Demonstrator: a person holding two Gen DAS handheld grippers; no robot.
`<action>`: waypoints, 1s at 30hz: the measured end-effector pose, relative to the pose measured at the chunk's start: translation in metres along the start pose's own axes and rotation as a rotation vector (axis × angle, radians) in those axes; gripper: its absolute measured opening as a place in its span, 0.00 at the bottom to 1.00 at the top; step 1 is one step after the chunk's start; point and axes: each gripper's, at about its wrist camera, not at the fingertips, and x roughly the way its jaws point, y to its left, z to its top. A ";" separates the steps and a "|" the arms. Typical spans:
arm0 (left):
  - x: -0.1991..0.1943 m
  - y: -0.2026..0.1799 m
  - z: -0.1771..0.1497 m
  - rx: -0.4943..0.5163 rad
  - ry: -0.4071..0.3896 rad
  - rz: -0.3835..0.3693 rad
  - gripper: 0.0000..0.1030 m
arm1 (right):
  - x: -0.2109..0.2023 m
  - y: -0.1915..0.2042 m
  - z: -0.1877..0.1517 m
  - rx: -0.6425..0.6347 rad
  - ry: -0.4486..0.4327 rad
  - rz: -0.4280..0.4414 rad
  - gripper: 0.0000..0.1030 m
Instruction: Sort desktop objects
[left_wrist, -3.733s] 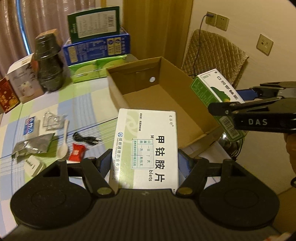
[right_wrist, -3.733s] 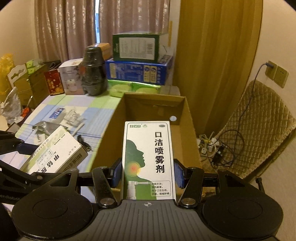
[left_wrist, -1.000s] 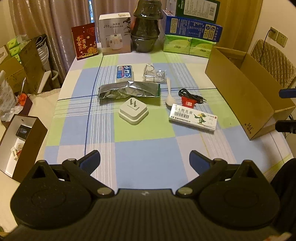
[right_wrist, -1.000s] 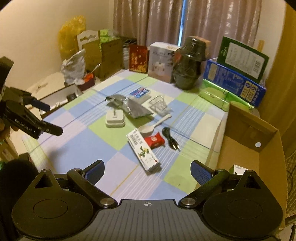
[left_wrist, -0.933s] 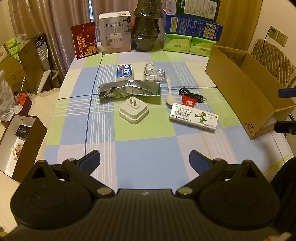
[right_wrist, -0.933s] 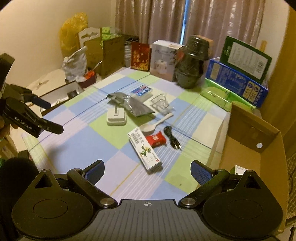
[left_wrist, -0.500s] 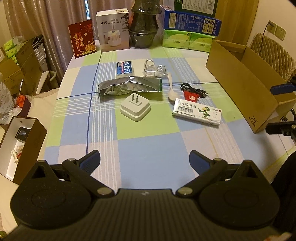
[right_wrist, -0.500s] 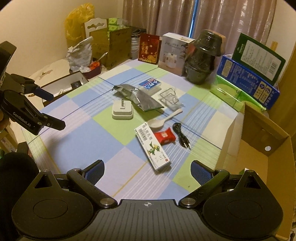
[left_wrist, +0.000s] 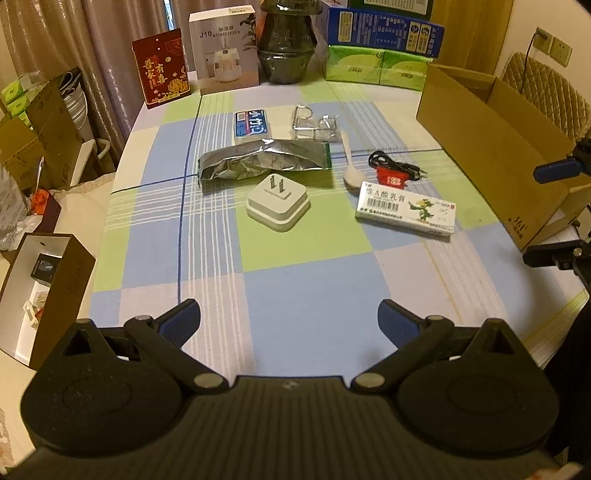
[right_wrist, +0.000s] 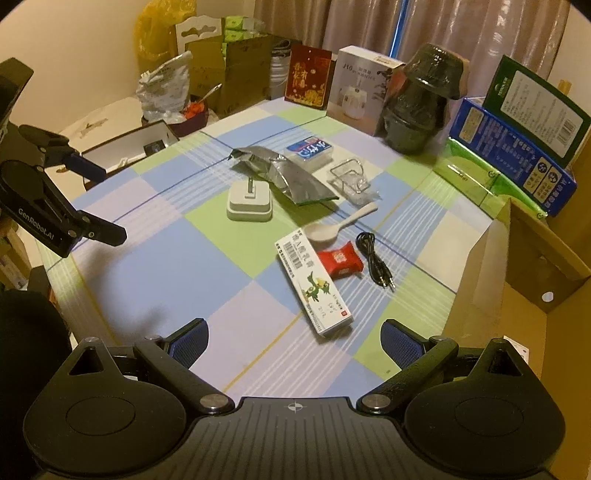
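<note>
Both grippers are open and empty above the near edge of the checked table. My left gripper (left_wrist: 288, 321) faces the table's middle; it also shows in the right wrist view (right_wrist: 99, 201). My right gripper (right_wrist: 293, 341) hovers just short of a white ointment box (right_wrist: 312, 282), which also shows in the left wrist view (left_wrist: 406, 212). On the table lie a white plug adapter (left_wrist: 277, 205), a silver foil pouch (left_wrist: 258, 162), a white spoon (left_wrist: 349, 162), a red sachet (left_wrist: 393, 179), a black cable (left_wrist: 397, 166), a blue card pack (left_wrist: 251, 123) and a clear clip pack (left_wrist: 316, 123). An open cardboard box (left_wrist: 491, 125) stands at the right edge.
At the table's back stand a red card (left_wrist: 162, 68), a white humidifier box (left_wrist: 225, 48), a dark pot (left_wrist: 286, 40) and stacked green and blue boxes (left_wrist: 380, 48). An open brown box (left_wrist: 40, 291) sits on the floor to the left.
Both grippers held medicine boxes over the cardboard box 3.7 s ago; now they are open and empty, pulled back to the table's near side. In the last second both edged closer to the table.
</note>
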 end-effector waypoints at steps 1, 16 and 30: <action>0.002 0.001 0.000 0.004 0.003 0.000 0.98 | 0.003 0.000 0.000 -0.002 0.005 0.000 0.94; 0.040 0.011 0.010 0.066 0.036 -0.023 0.97 | 0.045 0.001 0.006 -0.049 0.041 0.013 0.94; 0.081 0.025 0.027 0.123 0.003 -0.069 0.94 | 0.084 -0.009 0.016 -0.116 0.031 0.017 0.66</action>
